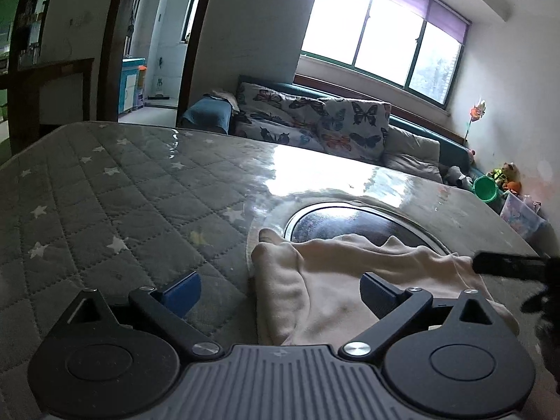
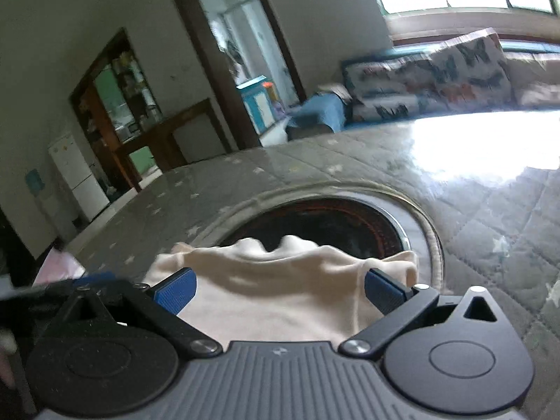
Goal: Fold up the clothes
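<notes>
I am looking along both claws at a cream garment [image 1: 325, 280] that is lying bunched on a tabletop [image 1: 105, 192] covered with grey quilted star-print cloth under a glossy clear sheet. My left claw [image 1: 280, 292] is standing wide, its blue pads on either side of the cloth's near left portion, gripping nothing. My right claw [image 2: 280, 292] is standing wide too, with the cream garment [image 2: 280, 280] spreading between its pads; I cannot tell whether the pads are touching the fabric. The garment's far edge is draping over the rim of a round dark inset [image 1: 357, 222] sunk into the tabletop, ringed by a pale metal band. In the left view, part of the other black tool [image 1: 511, 266] is reaching in from the right, over the garment's right end. Beyond the tabletop, a sofa with butterfly-print cushions [image 1: 315, 120] is sitting under a bright window [image 1: 381, 35], and a doorway [image 1: 157, 35] is opening to the left. A white fridge [image 2: 78, 175] is standing far left in the right view.
</notes>
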